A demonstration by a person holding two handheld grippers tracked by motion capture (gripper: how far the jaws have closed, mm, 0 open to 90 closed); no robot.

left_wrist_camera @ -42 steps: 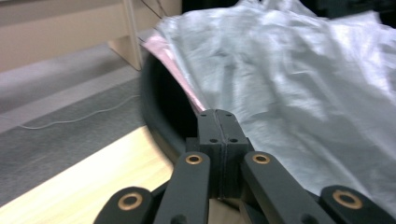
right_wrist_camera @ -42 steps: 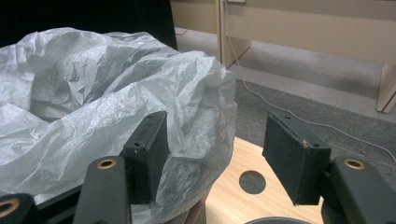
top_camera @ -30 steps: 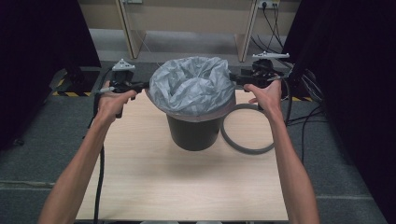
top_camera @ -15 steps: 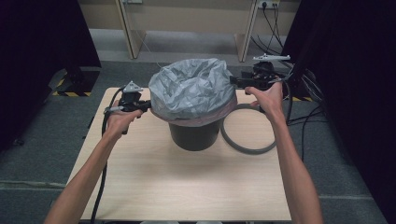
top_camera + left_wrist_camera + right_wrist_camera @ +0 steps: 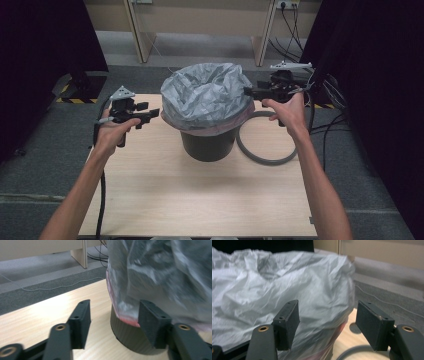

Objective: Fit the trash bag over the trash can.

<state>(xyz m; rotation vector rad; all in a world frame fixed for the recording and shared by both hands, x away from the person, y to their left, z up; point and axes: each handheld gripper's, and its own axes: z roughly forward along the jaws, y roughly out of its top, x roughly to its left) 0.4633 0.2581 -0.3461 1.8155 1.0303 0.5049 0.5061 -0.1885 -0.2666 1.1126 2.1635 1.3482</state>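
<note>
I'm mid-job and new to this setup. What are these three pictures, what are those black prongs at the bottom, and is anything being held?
No robot arm here: a person holds a hand tool in each hand. The high view looks down on the wooden table. There the left gripper and right gripper flank a dark bin lined with a grey plastic bag. A grey ring lies on the table at the bin's right.

The other two pictures come from cameras riding on the grippers. The black prongs are each gripper's own jaws. In the left gripper view they stand apart near the bag's lower edge; in the right gripper view they stand apart before the bag's upper bulge. Both are open; nothing is held.
</note>
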